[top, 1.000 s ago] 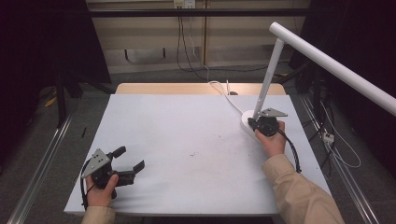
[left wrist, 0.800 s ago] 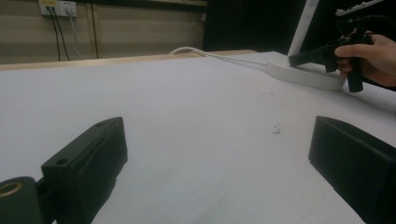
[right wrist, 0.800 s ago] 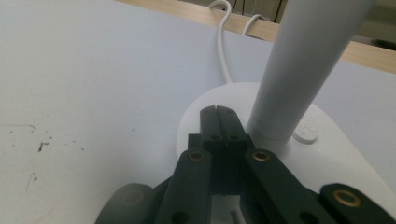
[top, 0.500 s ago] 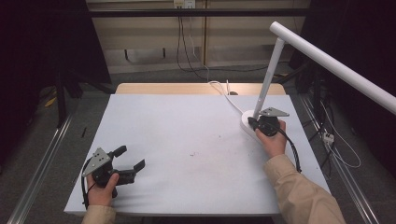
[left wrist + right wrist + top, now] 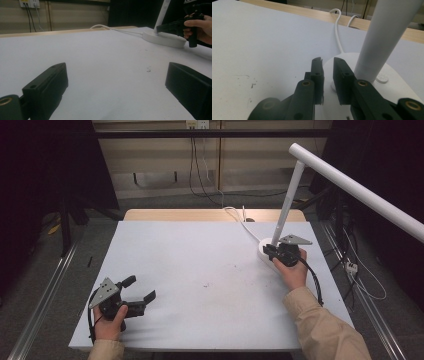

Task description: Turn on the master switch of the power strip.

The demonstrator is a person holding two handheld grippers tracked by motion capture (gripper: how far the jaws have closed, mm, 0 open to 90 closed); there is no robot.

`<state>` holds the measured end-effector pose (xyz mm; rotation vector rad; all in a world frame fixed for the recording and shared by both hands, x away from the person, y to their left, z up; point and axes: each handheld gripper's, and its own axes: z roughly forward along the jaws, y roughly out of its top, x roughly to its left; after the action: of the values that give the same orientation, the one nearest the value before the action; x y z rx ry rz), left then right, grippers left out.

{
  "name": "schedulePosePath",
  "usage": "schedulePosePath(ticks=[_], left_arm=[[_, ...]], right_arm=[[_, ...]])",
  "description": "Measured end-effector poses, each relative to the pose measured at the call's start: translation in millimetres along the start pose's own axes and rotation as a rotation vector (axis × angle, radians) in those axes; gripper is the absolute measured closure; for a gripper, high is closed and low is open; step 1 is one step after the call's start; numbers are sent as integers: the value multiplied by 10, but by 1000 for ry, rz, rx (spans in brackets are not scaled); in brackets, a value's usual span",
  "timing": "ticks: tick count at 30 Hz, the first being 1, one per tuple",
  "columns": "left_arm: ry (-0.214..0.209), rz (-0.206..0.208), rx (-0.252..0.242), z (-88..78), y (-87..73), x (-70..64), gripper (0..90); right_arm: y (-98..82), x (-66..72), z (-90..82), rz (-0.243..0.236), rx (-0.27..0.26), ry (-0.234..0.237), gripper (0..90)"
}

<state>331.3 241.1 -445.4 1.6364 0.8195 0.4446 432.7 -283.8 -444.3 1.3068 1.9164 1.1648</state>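
Observation:
A white desk lamp stands at the table's right, with a round base point(image 5: 261, 248), a leaning pole point(image 5: 288, 200) and a long arm point(image 5: 360, 192). My right gripper point(image 5: 266, 251) hovers at the base point(image 5: 392, 86), just left of the pole point(image 5: 384, 37). Its jaws are almost together with a narrow gap and hold nothing. A small round button point(image 5: 382, 79) sits on the base beside them. My left gripper point(image 5: 141, 288) rests at the table's front left, wide open and empty point(image 5: 117, 82). The left gripper view shows the lamp base point(image 5: 165, 40) and the right gripper point(image 5: 172, 26) far off.
The lamp's white cable point(image 5: 245, 222) runs from the base over the back edge of the white table point(image 5: 200, 250). A few small dark marks point(image 5: 206, 284) dot the middle. Metal rails point(image 5: 45, 290) flank the table on the floor.

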Motion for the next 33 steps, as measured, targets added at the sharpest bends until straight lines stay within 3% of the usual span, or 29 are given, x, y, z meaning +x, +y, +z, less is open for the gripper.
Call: schedulePosePath(ticks=[8, 16, 22, 33], left_arm=[[1, -1, 2, -4, -3, -3, 41], [2, -2, -3, -13, 8, -3, 41], [2, -4, -1, -8, -3, 1, 41], [-3, 0, 1, 3, 3, -7, 41]], right_arm=[[-8, 34, -33, 41, -11, 27, 681], [-16, 39, -97, 75, -4, 40, 515], [1, 90, -162, 72, -1, 63, 404], [-89, 184, -270, 58, 0, 91, 292]])
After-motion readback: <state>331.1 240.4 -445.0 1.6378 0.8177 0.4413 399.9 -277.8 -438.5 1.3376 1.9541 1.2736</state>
